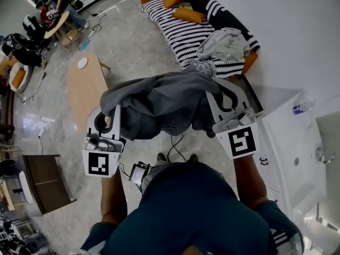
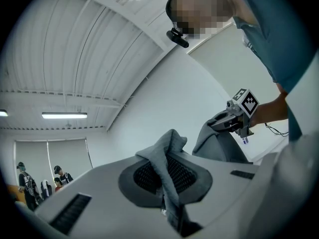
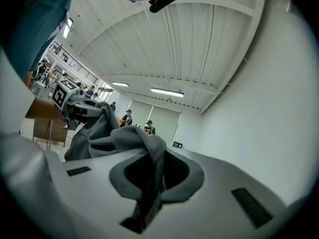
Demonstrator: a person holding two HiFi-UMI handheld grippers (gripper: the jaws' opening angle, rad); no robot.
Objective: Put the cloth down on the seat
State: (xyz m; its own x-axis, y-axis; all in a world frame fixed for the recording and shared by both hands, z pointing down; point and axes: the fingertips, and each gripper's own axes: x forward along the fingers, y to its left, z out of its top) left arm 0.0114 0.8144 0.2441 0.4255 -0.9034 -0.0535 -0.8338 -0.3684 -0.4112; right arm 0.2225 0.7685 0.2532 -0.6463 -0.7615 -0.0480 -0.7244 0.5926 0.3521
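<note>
Cloth [image 1: 159, 102] in carry, clamped by left gripper [image 2: 167, 183] and right gripper [image 3: 149, 180]; seat [image 1: 175, 33] lies at twelve o'clock, so next move likely needs forward reach, then release.

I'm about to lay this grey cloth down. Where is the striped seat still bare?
The striped seat is bare along its front, between the orange cushions and the light grey garment. Its near end, under that garment, is crowded.

Bright, even indoor light from ceiling strip lamps [image 2: 64, 115]; mild glare on glossy floor [image 1: 32, 124]. Gripper views: heavy fisheye, dark corners, near fg soft.
</note>
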